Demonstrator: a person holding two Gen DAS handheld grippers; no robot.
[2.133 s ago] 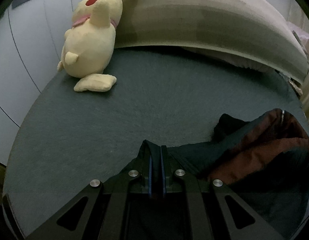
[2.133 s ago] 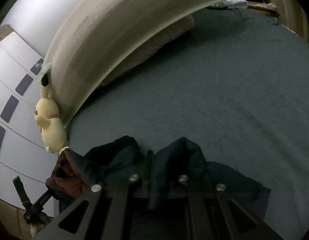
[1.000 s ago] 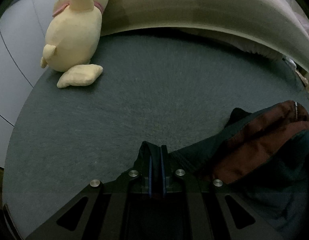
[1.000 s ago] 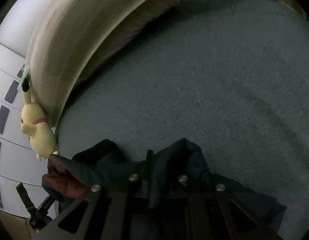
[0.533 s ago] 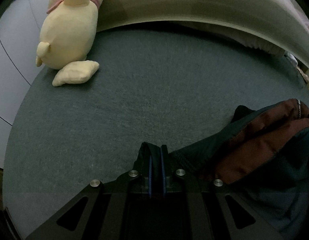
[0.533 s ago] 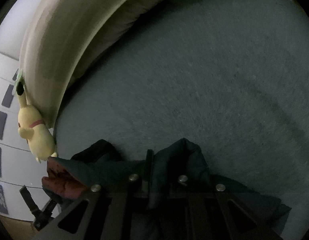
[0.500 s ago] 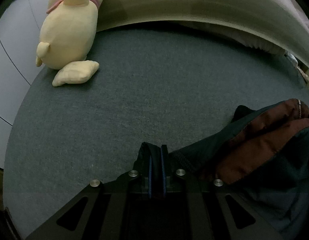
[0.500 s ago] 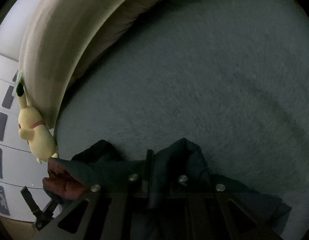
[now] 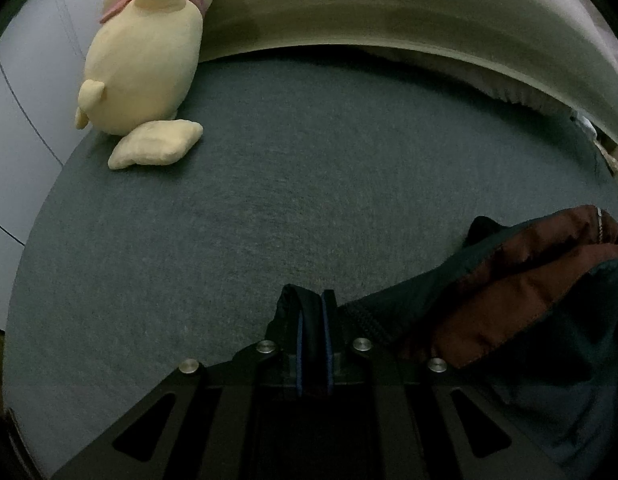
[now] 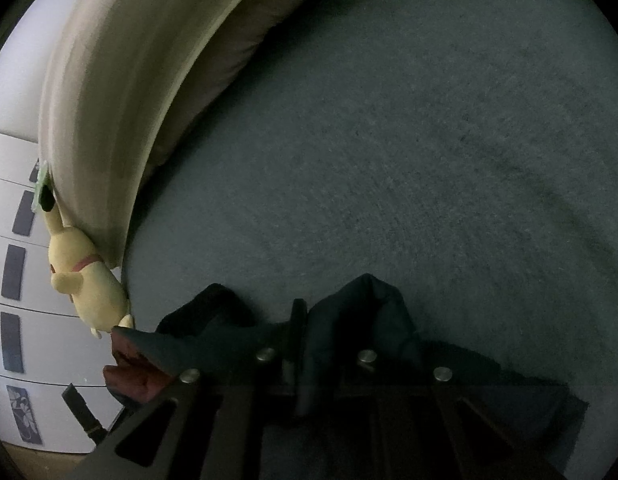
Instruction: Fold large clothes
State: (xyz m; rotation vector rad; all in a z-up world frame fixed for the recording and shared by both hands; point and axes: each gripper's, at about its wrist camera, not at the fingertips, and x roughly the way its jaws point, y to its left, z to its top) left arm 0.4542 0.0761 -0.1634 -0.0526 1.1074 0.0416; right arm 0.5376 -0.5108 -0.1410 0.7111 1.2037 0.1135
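- Dark jacket [image 9: 489, 280] w/ rust-brown lining sits lower right of the left wrist frame, bunched over the grey bed [image 9: 309, 184]; lower centre in the right wrist view.
- Left gripper [image 9: 312, 312] clamped tight on a jacket edge, lower centre.
- Right gripper [image 10: 305, 328] pinching a fold of the same fabric, fingers closed on it.
- Step looks like spreading/carrying the jacket: keep both grips level, pull apart evenly so fabric goes taut w/o twisting, lay flat on open bed.
- Yellow plush [image 9: 145, 52] upper left, headboard [image 9: 409, 8] across top; keep clear of both.
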